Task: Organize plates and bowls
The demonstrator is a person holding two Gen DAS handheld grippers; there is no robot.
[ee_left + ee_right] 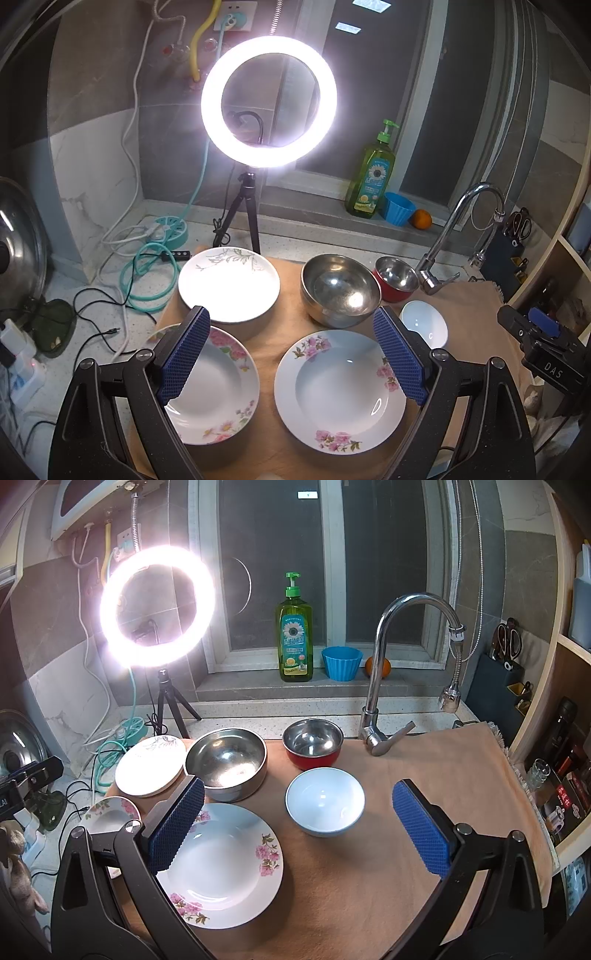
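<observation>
I am holding the right hand-held gripper [297,827] wide apart above the cloth-covered counter [443,782], gripping nothing. A white bowl [325,801] is sitting between its pads, a flowered plate [225,864] lying under the left pad, a steel bowl [227,762] and a red bowl [313,747] standing behind.

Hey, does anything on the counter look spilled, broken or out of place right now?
Nothing stands out. The two pink-flowered plates, the leaf-pattern plate, the big steel bowl, red bowl and white bowl sit upright and apart on the tan cloth, unchipped, no spills.
</observation>
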